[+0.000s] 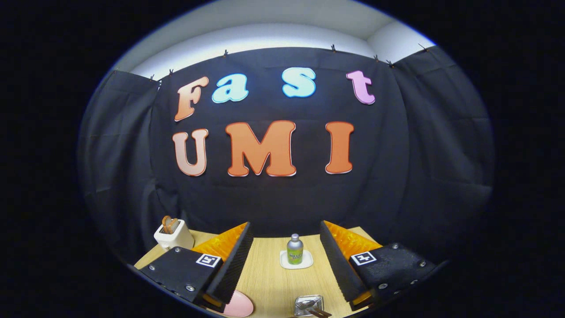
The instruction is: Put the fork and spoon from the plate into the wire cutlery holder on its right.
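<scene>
**Claw wide open, high above the table, cutlery barely in sight**

The gripper point(286, 260) holds nothing; its two fingers stand spread far apart, with bare wooden table point(269, 282) between them. Nearest, at about seven o'clock from the gap's middle, a slice of the pink plate point(238, 305) peeks out beside the left finger; the fork and spoon cannot be made out on it. At about five o'clock, just inside the right finger, sits the wire cutlery holder point(309, 304), with a dark handle-like thing by it, too small to name. Farther on, at twelve o'clock, a small bottle point(295, 249) stands upright on a white coaster point(296, 261). Beyond the left finger, at ten o'clock, a white toaster point(173, 236) carries toast.

The risk, as I judge it: plate and holder lie close together, so a descent onto the plate could clip the holder with the right finger.
</scene>
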{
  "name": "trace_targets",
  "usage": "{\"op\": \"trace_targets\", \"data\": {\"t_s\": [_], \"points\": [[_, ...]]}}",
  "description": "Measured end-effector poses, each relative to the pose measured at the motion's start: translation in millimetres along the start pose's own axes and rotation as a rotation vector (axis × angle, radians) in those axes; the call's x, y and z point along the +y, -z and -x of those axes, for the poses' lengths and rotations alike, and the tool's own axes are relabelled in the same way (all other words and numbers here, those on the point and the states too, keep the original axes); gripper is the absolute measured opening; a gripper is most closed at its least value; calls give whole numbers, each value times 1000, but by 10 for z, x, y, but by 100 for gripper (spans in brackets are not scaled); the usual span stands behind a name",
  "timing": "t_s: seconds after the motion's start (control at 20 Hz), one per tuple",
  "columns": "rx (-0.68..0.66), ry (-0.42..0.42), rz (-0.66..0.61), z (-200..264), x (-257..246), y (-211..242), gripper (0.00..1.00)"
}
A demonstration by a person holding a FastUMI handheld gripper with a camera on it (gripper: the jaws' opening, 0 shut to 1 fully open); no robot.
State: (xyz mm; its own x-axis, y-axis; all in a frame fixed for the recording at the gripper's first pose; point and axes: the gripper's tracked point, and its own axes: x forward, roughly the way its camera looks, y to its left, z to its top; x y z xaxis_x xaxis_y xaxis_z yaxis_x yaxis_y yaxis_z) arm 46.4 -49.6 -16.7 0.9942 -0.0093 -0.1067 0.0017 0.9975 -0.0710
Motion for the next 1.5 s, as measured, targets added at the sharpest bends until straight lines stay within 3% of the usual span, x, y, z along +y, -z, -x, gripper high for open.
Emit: {"op": "trace_targets", "data": {"t_s": [0.45,1.1,1.5], "points": [[-95,-41,-13,72,216,-338,95],[-53,-122,-2,110,574,-158,96],[-42,-131,1,80,633,-103,96]]}}
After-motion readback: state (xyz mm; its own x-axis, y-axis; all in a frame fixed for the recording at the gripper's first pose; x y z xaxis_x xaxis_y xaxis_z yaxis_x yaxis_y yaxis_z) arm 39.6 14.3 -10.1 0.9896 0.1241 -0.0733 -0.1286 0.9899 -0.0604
